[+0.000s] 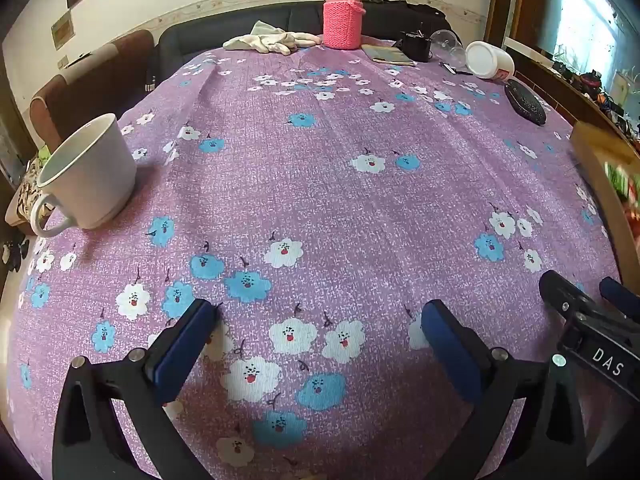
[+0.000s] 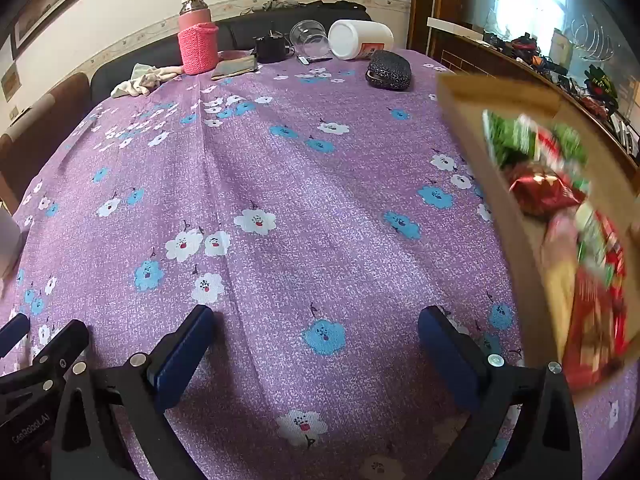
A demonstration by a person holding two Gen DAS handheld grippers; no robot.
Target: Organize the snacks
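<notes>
While both grippers, left gripper and right gripper, are hovering apart and empty, the snack box at right frame edge is awaiting a first reach.

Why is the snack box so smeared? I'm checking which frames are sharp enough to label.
Right wrist view: the cardboard box and its snack packets are streaked by motion blur, while the tablecloth is crisp. Left wrist view: the box is blurred at the right edge; the white cup is sharp. Both views: fisheye bulge, blown-out window.
</notes>
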